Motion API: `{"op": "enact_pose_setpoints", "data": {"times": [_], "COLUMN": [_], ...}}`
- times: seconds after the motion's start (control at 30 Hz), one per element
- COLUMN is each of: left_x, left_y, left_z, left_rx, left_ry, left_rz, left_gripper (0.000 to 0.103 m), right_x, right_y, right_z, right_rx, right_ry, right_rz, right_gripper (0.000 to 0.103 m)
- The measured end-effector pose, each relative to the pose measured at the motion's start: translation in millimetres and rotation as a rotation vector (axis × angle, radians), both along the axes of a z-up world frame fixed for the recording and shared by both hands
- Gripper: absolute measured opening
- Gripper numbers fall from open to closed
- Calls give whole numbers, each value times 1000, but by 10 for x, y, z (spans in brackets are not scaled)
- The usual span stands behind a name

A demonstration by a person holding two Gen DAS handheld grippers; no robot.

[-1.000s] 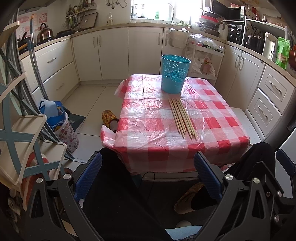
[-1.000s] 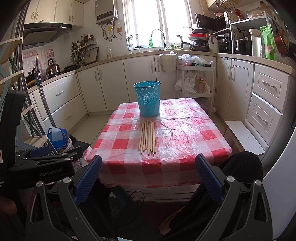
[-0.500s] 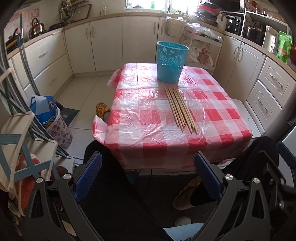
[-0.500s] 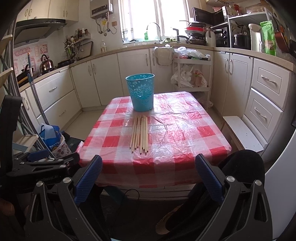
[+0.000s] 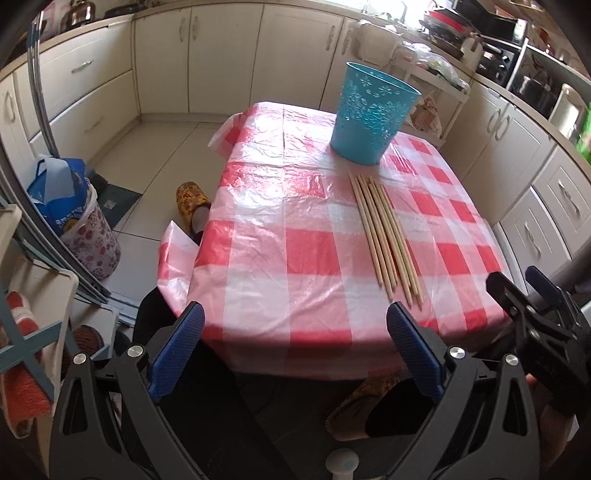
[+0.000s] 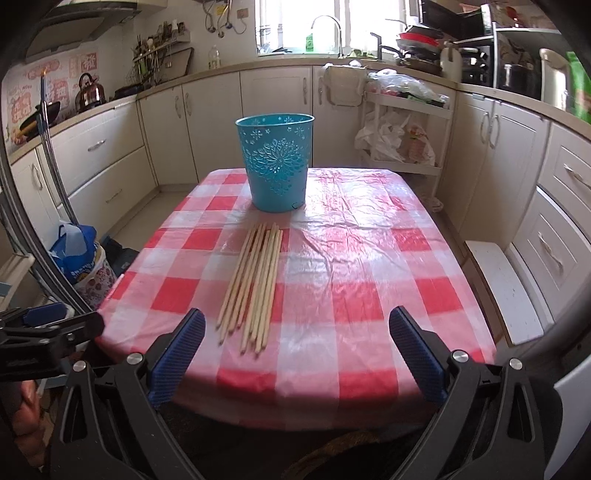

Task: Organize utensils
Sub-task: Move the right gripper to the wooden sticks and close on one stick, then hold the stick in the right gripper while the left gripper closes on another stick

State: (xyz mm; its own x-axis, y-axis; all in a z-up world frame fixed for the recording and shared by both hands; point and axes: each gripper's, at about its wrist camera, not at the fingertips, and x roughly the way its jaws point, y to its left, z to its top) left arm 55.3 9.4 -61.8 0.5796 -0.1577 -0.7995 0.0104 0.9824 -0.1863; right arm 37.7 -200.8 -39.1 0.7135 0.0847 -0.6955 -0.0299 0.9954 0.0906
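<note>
Chopsticks (image 6: 255,284) lie beside upright bin (image 6: 276,162), outside it.

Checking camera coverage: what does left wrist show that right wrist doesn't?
Left wrist only: a yellow slipper on the floor by the table's left edge, another slipper under the near edge, and the right claw's body at far right.

Right wrist only: the sink faucet, window, kettle, white step stool, and the left claw's body at far left.

Both: teal basket, chopstick bundle lying in front of it, checkered tablecloth, blue bag. Left claw and right claw are open and empty.
</note>
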Motion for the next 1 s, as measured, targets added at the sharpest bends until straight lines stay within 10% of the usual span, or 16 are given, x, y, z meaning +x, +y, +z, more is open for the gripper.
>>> {"op": "enact_pose_setpoints", "data": {"times": [0.3, 0.57, 1.0], "left_x": [594, 984, 1466], "left_y": [-79, -41, -415], "left_z": [-128, -253, -469], "left_rx": [12, 14, 78], "left_ry": [6, 24, 39], "left_rz": [54, 76, 13], "left_gripper": [95, 95, 95], "right_x": [1098, 1564, 1632], "right_y": [96, 304, -40], "right_z": [-423, -757, -756], "right_rx": [54, 74, 241], "right_ry": [148, 243, 217], "right_rz": [124, 174, 130], "right_gripper": [39, 13, 2]}}
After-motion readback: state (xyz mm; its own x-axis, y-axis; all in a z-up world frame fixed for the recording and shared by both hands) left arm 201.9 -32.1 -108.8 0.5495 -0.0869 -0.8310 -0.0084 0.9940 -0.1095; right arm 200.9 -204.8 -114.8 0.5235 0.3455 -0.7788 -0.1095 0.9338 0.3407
